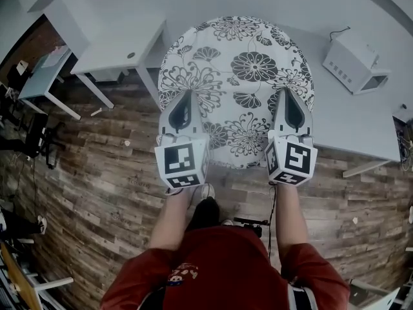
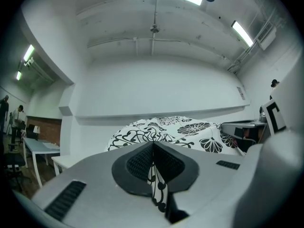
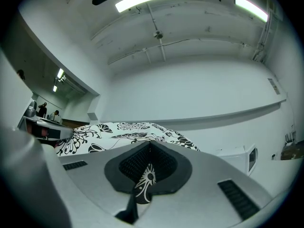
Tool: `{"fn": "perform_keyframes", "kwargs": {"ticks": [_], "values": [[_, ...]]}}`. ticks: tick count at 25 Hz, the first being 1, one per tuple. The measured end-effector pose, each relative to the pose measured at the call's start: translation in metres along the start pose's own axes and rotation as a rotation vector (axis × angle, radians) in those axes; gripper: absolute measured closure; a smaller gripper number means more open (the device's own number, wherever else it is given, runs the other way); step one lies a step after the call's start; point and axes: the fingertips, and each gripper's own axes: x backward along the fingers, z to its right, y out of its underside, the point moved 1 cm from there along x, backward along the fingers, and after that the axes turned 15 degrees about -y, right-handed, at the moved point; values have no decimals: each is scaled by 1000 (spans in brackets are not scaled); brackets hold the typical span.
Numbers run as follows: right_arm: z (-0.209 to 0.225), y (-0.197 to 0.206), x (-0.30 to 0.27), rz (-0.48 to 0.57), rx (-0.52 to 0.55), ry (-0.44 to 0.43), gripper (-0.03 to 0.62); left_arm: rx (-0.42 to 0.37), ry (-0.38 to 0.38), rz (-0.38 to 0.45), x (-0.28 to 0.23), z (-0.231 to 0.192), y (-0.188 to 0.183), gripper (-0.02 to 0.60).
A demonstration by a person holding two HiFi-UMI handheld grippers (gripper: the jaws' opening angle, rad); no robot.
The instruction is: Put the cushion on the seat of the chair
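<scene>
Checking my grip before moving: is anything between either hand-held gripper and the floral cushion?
Nothing visible. The left hand-held gripper and the right hand-held gripper are each shut directly on the near edge of the cushion, its fabric pinched between the jaws. No chair shows in any view.

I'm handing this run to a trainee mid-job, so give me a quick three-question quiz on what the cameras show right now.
1. True or false: the left gripper and the right gripper are both shut on the cushion.
2. The cushion's cover is: A) plain red, B) black flowers on white, C) blue stripes.
3. Fill in: the floor below the person is made of ____ planks.

Key: 1 true; 2 B; 3 wood.
</scene>
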Motion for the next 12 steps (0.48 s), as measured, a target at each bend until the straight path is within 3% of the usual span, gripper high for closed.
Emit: {"fn": "perform_keyframes", "kwargs": {"ticks": [12], "values": [[0,7,-1,23,40,12,565,33,2,46,-2,1,8,554]]}}
